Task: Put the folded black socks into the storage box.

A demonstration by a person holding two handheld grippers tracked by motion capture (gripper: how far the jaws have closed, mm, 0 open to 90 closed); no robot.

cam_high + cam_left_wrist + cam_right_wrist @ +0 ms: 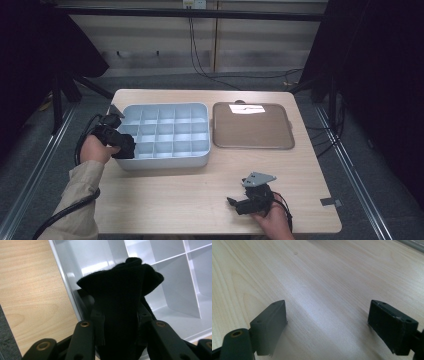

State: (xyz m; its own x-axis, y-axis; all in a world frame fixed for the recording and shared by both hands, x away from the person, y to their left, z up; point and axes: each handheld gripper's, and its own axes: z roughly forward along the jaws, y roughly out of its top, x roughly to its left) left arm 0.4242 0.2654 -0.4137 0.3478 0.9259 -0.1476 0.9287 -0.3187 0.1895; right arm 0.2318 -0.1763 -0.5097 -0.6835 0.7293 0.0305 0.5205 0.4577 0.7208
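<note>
Your left hand-held gripper [121, 145] is at the left side of the high view, and it is clenched on a black cloth [120, 297]. You are holding that soft cloth over the near left corner of the grey box with many little rooms [165, 132]. In the left gripper view, the cloth stands up between the jaws, in the middle of the frame, and its top sits above the corner room by the box wall. It looks like you are at the step of putting the cloth into a room. Next, I think you need to lower it into that room and then let go. Your right hand-held gripper [239, 204] rests low in the high view, on the bare bench [200, 190], with its jaws spread wide and nothing between them. The brown tray [252, 126] sits just right of the box.
</note>
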